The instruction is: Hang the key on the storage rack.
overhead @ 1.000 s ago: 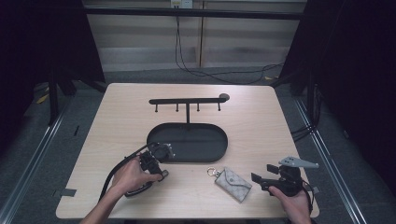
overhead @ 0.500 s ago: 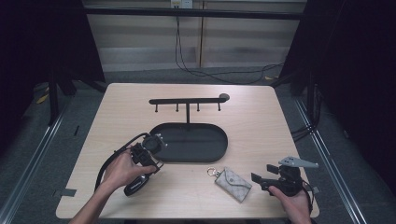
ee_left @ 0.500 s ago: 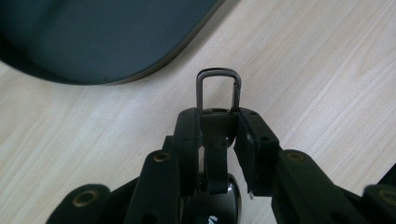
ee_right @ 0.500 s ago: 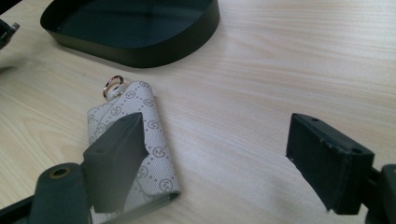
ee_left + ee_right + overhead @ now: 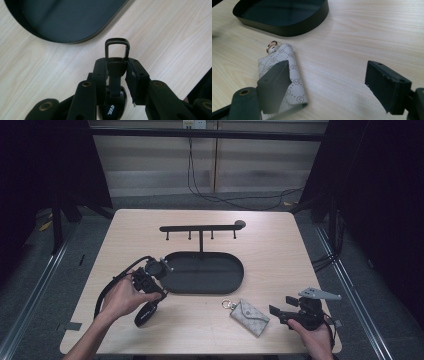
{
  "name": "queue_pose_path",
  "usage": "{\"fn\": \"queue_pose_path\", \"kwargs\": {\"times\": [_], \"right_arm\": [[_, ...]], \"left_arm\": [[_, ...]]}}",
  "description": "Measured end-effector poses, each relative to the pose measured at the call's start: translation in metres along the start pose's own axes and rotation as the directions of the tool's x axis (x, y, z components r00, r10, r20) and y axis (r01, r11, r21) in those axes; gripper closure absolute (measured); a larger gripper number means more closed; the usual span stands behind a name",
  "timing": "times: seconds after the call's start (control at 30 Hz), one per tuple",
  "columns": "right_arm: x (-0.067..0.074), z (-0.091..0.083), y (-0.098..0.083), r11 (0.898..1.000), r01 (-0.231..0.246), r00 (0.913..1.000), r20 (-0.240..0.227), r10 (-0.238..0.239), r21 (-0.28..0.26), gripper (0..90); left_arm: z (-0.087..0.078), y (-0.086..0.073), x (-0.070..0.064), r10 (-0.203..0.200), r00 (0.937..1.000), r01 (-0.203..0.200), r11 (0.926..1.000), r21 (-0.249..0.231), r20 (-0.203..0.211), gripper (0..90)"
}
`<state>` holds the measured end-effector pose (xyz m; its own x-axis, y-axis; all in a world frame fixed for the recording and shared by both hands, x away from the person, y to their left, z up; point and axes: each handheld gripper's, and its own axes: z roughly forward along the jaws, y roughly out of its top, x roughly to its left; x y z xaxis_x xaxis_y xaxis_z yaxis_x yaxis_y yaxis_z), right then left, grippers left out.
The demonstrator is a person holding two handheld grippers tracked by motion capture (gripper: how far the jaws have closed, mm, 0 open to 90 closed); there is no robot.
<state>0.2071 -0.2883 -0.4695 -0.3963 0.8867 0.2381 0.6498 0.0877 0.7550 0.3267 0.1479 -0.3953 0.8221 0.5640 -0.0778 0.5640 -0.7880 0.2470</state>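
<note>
My left gripper (image 5: 150, 281) hangs above the table just left of the black oval tray (image 5: 235, 281). It is shut on a black key fob (image 5: 114, 110), whose black metal loop (image 5: 117, 45) sticks out past the fingertips. In the left gripper view the left gripper (image 5: 117, 65) looks down on the tray's rim (image 5: 75, 41). A grey patterned key pouch (image 5: 248, 316) with a metal ring (image 5: 271, 46) lies flat in front of the tray. My right gripper (image 5: 281, 306) rests low at the pouch's right, open. In its own view the right gripper (image 5: 327, 72) has one jaw over the pouch (image 5: 293, 75).
A black hook rack (image 5: 200, 227) stands on a post at the tray's far side. The tray's wall (image 5: 294, 28) rises ahead of the pouch. The table's front edge (image 5: 200, 353) runs close behind both hands. Cables trail from both grippers.
My left gripper has risen and drifted left, away from the tray's corner, with the key fob still clamped. The right gripper and the pouch have stayed put.
</note>
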Motion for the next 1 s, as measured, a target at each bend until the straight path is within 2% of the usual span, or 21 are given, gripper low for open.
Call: {"fn": "queue_pose_path", "kwargs": {"times": [0.1, 0.3, 0.63, 0.83, 0.9, 0.93, 1.0], "right_arm": [[0.0, 0.0, 0.0, 1.0, -0.006, 1.0, 0.0, 0.006, 0.002, 19.9], [-0.001, 0.0, 0.0, 1.0, -0.002, 1.0, -0.001, 0.002, 0.002, 19.8], [0.0, 0.0, 0.0, 1.0, -0.007, 1.0, -0.002, 0.007, 0.003, 19.8], [0.0, 0.0, 0.0, 1.0, -0.006, 1.0, -0.001, 0.006, 0.002, 19.7], [-0.001, 0.0, 0.0, 1.0, -0.007, 1.0, -0.001, 0.007, 0.003, 19.7], [0.0, 0.001, 0.0, 1.0, -0.008, 1.0, 0.001, 0.008, 0.003, 19.7], [0.0, 0.001, 0.0, 1.0, -0.006, 1.0, 0.0, 0.006, 0.003, 19.7]], "left_arm": [[-0.006, -0.001, 0.003, 0.001, 1.0, -0.001, 1.0, 0.005, -0.003, 70.7], [-0.025, -0.002, 0.007, 0.002, 1.0, -0.002, 0.9998, -0.02, -0.005, 70.7], [-0.042, -0.002, 0.009, -0.001, 1.0, 0.001, 0.9994, -0.035, -0.009, 70.8], [-0.052, -0.001, 0.011, -0.002, 0.9999, 0.001, 0.9996, -0.028, -0.016, 70.9], [-0.056, 0.0, 0.012, -0.012, 0.9996, 0.012, 0.9995, -0.028, -0.025, 70.9], [-0.058, 0.001, 0.014, -0.01, 0.9998, 0.01, 0.9999, -0.01, -0.015, 70.9], [-0.061, 0.003, 0.017, -0.032, 0.9994, 0.032, 0.9995, -0.006, -0.015, 70.9]]}}
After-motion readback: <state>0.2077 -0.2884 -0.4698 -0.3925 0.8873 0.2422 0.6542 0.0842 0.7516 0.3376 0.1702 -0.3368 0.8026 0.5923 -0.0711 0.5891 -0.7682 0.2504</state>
